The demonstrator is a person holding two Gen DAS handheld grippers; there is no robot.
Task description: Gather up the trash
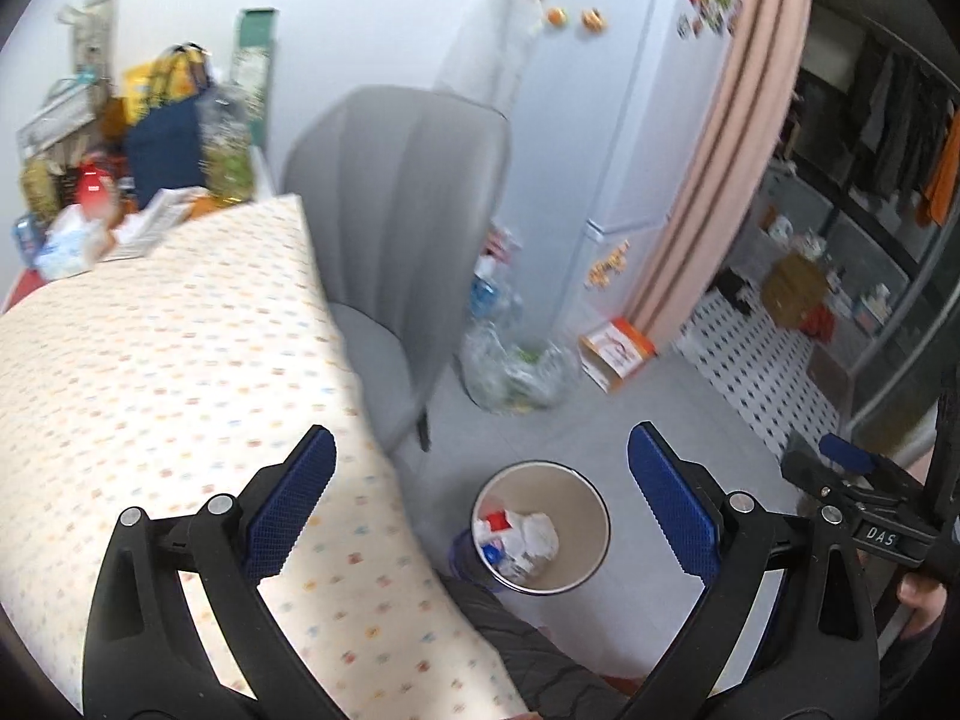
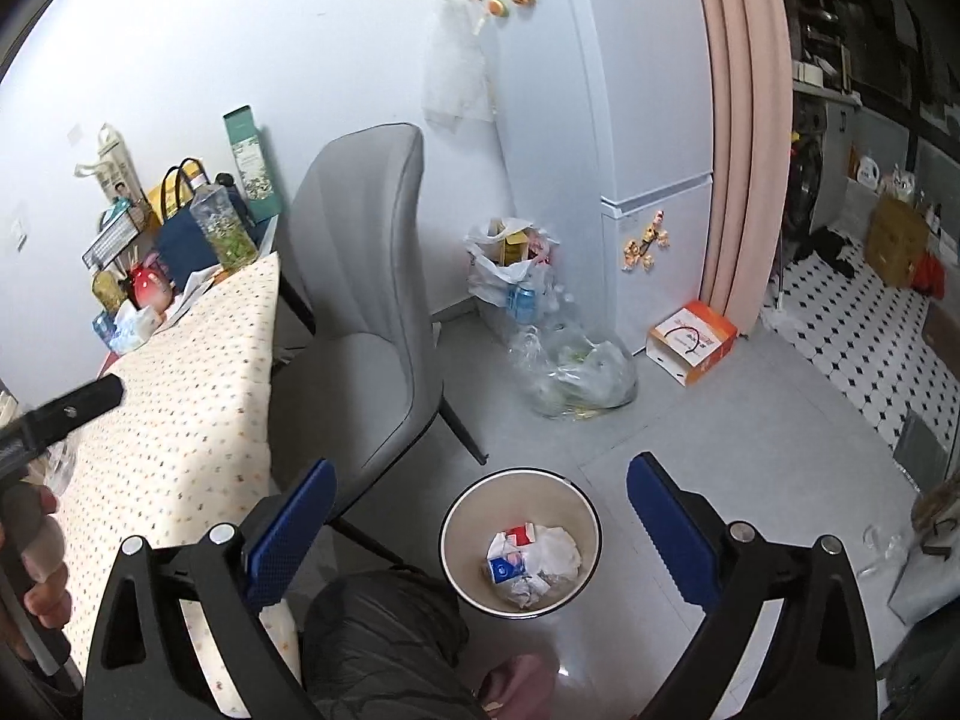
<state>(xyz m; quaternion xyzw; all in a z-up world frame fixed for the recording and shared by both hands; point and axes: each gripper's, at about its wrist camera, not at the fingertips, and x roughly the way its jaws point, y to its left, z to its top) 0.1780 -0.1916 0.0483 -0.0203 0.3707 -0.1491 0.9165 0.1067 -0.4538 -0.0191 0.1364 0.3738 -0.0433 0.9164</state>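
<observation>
A round beige trash bin (image 1: 573, 489) stands on the grey floor beside the table; it also shows in the right wrist view (image 2: 468, 516). Inside lie crumpled white paper (image 2: 558, 552) and a red, white and blue carton (image 2: 507, 564); the same trash shows in the left wrist view (image 1: 522, 540). My left gripper (image 1: 480, 504) is open and empty, high above the bin and the table's edge. My right gripper (image 2: 480, 522) is open and empty, above the bin. The right gripper shows at the right edge of the left wrist view (image 1: 852, 462).
A table with a dotted cloth (image 2: 180, 360) has clutter at its far end (image 2: 174, 240). A grey chair (image 2: 366, 276) stands by it. Clear plastic bags of waste (image 2: 570, 372), an orange box (image 2: 693, 339) and a white fridge (image 2: 648, 120) are beyond. A dark padded garment (image 2: 378, 648) lies below.
</observation>
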